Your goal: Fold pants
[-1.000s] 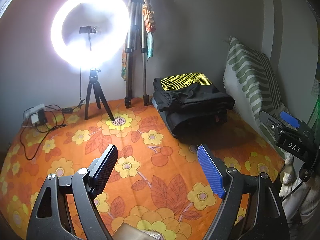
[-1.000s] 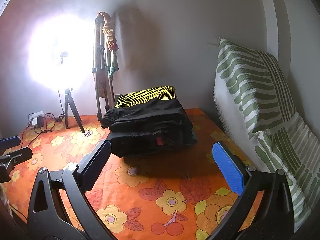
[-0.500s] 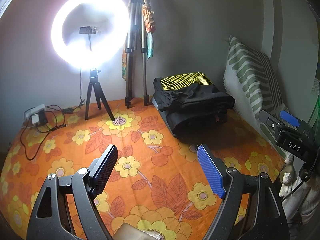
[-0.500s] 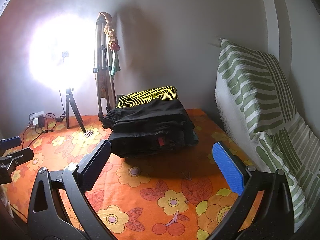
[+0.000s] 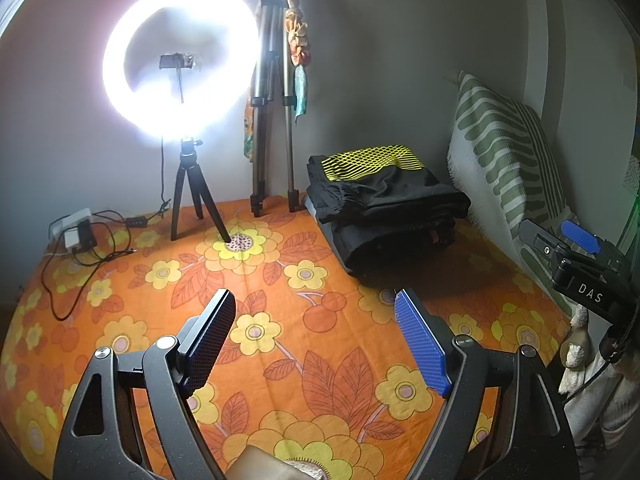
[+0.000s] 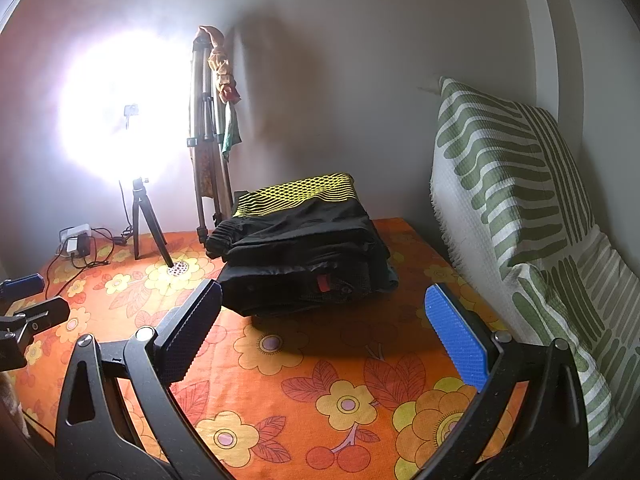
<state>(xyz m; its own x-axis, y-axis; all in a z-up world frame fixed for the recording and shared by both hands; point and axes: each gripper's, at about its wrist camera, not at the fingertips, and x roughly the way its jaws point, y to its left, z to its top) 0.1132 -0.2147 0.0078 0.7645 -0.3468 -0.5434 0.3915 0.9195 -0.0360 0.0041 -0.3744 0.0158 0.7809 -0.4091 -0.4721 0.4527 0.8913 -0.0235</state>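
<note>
Pants (image 6: 304, 252), black with a yellow mesh band on top, stacked in a folded pile at the far side of an orange flowered cloth (image 5: 280, 344), close beside a green-striped pillow (image 6: 516, 200). Left tool (image 5: 316, 340) spread wide, pinching nothing, hovering over bare cloth well short of the pile. Right tool (image 6: 320, 328) likewise spread and empty, just in front of the pile's near edge. Ring light (image 5: 180, 56) and tripod (image 5: 272, 120) at the back wall. Probably light, limp, slightly slick sportswear; likely to sag and slide between layers. Best taken by the top layer's thick elastic waistband or a hem corner, one per tool.
</note>
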